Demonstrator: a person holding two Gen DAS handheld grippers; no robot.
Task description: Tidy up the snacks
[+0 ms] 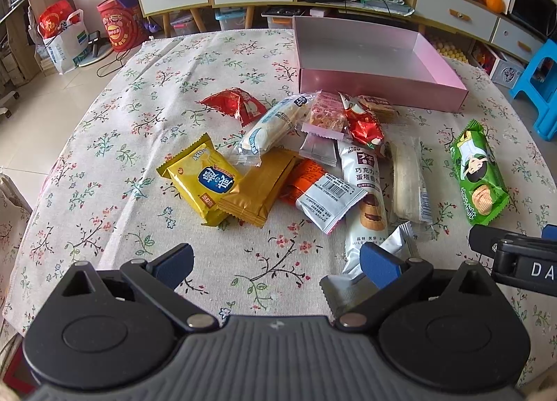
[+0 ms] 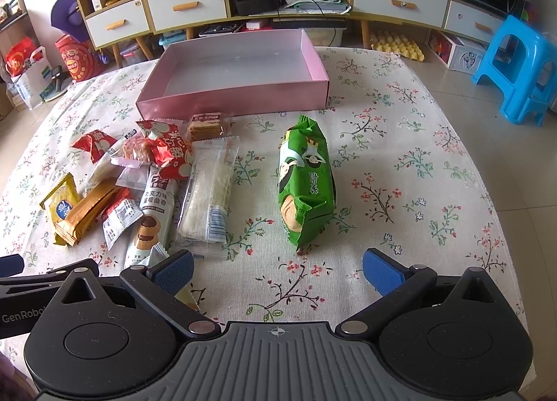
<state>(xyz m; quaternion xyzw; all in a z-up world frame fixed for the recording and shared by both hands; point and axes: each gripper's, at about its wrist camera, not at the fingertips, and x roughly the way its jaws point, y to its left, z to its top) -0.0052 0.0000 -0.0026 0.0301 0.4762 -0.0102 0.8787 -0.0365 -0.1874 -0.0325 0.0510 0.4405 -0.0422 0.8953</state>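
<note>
A pile of snack packets (image 1: 306,160) lies mid-table on a floral cloth; it also shows in the right wrist view (image 2: 146,178). It includes a yellow packet (image 1: 202,178), a red packet (image 1: 233,105) and a long white packet (image 1: 363,192). A green packet (image 2: 306,181) lies apart to the right, also in the left wrist view (image 1: 478,174). An empty pink box (image 2: 236,70) stands behind them, also in the left wrist view (image 1: 379,63). My left gripper (image 1: 276,265) is open and empty near the pile. My right gripper (image 2: 278,272) is open and empty just before the green packet.
The table (image 2: 417,157) has a rounded edge, with tiled floor beyond. A blue plastic stool (image 2: 518,70) stands at the right. Cabinets with drawers (image 2: 188,7) line the back wall. Red bags (image 1: 118,24) sit on the floor at the left.
</note>
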